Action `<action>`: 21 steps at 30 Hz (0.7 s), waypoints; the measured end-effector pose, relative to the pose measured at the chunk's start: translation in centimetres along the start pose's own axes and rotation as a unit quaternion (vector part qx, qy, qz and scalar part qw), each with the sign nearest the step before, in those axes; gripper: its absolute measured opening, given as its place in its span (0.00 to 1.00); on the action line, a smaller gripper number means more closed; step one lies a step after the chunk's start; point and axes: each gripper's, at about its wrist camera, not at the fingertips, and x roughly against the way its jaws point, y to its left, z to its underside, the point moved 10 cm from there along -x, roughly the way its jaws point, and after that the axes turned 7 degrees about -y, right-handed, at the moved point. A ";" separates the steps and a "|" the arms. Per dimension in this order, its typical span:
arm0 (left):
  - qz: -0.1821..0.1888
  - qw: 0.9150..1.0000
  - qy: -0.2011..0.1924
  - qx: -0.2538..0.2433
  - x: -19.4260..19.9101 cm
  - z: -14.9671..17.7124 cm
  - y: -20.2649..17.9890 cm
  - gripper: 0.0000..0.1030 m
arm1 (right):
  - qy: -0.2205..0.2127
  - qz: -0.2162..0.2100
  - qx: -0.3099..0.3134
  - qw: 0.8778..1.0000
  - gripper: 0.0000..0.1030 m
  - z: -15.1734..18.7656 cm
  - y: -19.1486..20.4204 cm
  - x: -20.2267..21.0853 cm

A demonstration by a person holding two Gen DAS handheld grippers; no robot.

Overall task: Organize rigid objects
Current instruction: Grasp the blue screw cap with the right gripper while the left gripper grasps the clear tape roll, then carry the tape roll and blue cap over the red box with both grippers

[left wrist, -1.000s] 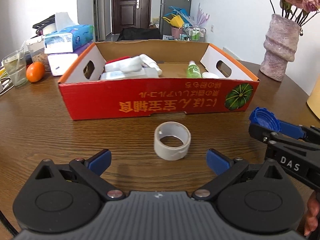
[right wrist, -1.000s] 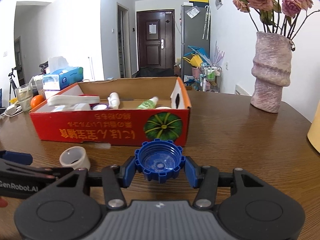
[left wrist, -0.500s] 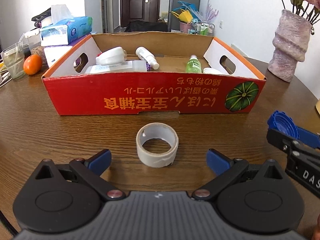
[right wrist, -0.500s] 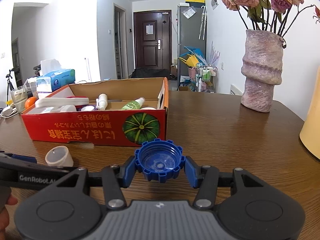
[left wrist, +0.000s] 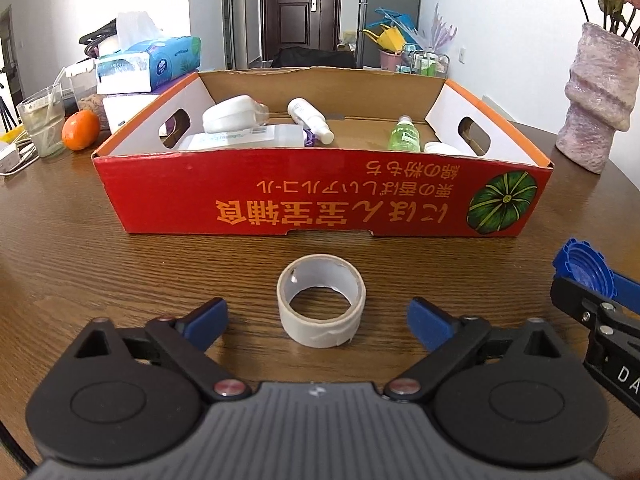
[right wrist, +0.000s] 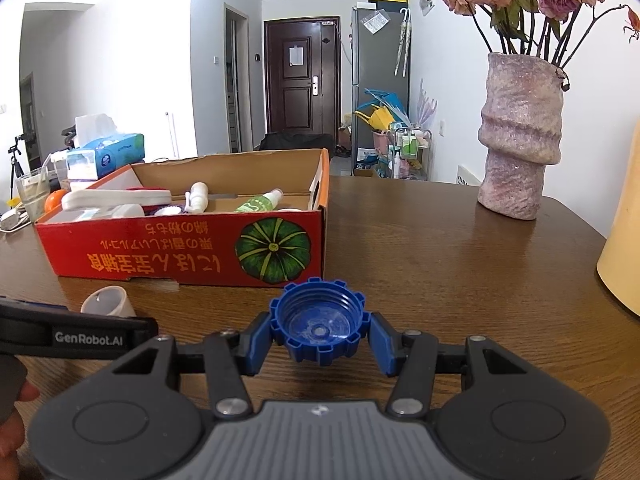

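Note:
A roll of beige tape [left wrist: 321, 306] stands on the wooden table just in front of the red cardboard box [left wrist: 320, 204]. My left gripper [left wrist: 318, 320] is open, its blue pads on either side of the roll without touching it. My right gripper [right wrist: 319, 334] is shut on a blue ribbed bottle cap [right wrist: 318, 328], held above the table right of the box's front corner. The cap also shows in the left wrist view [left wrist: 584, 268]. The tape roll shows in the right wrist view [right wrist: 108, 302], partly behind the left gripper.
The box [right wrist: 180, 248] holds white bottles [left wrist: 310, 120], a green bottle [left wrist: 405, 134] and white containers. A pink vase [right wrist: 518, 136] stands at the far right. Tissue boxes [left wrist: 148, 64], an orange [left wrist: 80, 130] and a glass [left wrist: 42, 120] sit at the left. A yellow object [right wrist: 624, 236] is at the right edge.
My left gripper has risen and come closer around the tape roll, which now lies between the pads. My right gripper has lifted and drawn back a little with the cap.

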 end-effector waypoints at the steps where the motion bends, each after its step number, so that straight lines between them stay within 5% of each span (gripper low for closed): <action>1: 0.001 1.000 0.000 0.000 0.0 0.0 0.0 0.78 | 0.000 0.000 0.000 1.000 0.50 0.0 0.0 0.0; 6: 0.006 1.000 -0.011 -0.006 0.3 -0.2 -0.1 0.45 | 0.001 0.000 0.001 1.000 0.50 0.1 0.0 0.0; 21: 0.019 1.000 -0.012 -0.012 0.8 -0.2 -0.3 0.43 | 0.000 -0.002 0.003 1.000 0.50 0.2 0.2 0.1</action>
